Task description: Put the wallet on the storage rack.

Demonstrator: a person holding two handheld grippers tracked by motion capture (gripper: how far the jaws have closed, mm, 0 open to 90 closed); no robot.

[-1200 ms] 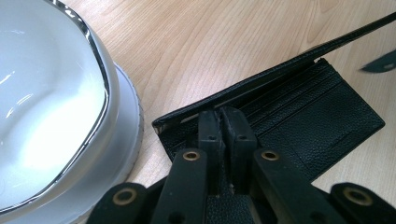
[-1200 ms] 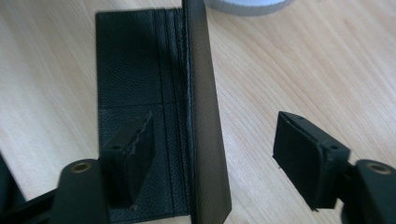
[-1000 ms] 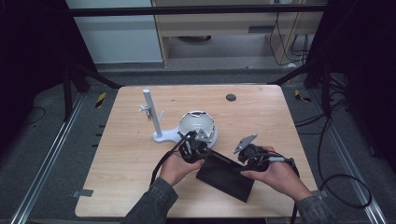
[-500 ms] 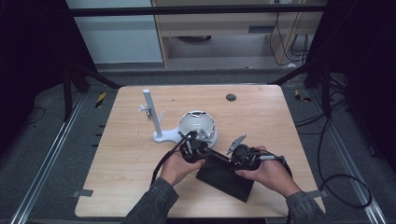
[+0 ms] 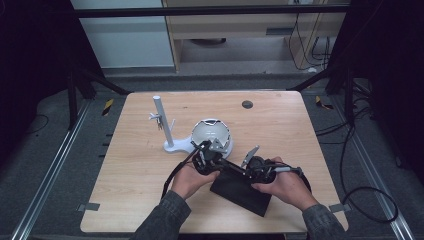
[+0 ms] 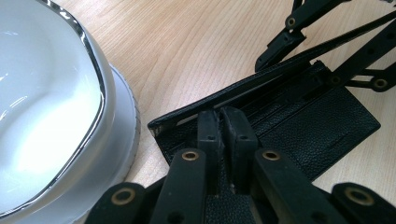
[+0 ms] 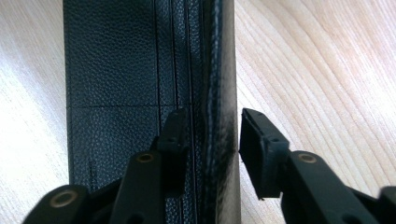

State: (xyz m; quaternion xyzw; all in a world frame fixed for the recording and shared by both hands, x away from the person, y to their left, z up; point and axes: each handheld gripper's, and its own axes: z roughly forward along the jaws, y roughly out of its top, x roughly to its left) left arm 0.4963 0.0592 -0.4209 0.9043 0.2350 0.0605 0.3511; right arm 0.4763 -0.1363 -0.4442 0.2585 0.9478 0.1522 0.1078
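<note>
A black leather wallet lies open at the table's front middle, one flap lifted on edge. My left gripper comes in from the left beside the bowl; its jaws are pressed together on the wallet's near inner edge. My right gripper reaches from the right. In the right gripper view it stands open astride the raised flap, one jaw against the inner lining and the other just clear of the flap's outer face.
A white bowl with a shiny rim stands just behind the left gripper, close on its left. A white stand with an upright post is left of it. A small dark disc lies near the far edge.
My right gripper has moved left across the wallet toward the left gripper and now straddles the raised flap. The left gripper has stayed put.
</note>
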